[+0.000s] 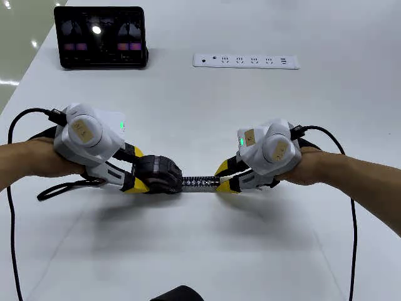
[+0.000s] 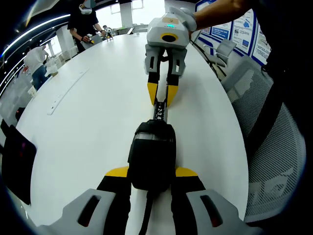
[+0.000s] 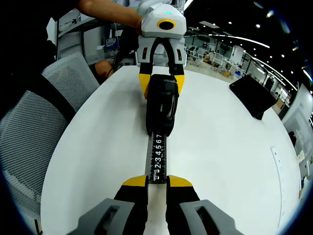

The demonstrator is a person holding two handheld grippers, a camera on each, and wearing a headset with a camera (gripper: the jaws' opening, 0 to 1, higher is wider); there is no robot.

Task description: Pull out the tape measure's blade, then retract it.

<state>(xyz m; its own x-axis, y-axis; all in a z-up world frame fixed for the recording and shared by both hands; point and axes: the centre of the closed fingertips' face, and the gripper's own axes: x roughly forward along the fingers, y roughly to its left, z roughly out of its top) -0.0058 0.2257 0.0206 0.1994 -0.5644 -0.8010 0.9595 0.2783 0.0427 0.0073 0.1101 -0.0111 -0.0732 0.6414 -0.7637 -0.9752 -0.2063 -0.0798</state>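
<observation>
Now the person stands at a white table with a gripper in each hand, the two tools pointing at one another across the near middle of it. The left gripper is clamped on the black case of the tape measure, one yellow-tipped jaw pressed on each side of it. In the left gripper view the case sits snug between those jaws and hides the gap between them.

From the case a short run of blade reaches straight across to the right gripper. Its jaws are pinched on the blade's far end. In the right gripper view the printed numbers 2 to 7 read along the strip, and the end disappears between the yellow tips. The blade looks taut and level, low over the table. Whether it or the case touches the surface, I cannot tell.

The left hand and right hand each wrap the back of a tool, and a black cable trails from each toward the near edge.

Well apart, at the far left of the table, a dark tablet stands propped up with its screen lit. A white power strip lies flat to its right. A grey mesh chair stands just beside the table's edge. Other people are at the table's far end in the left gripper view.
</observation>
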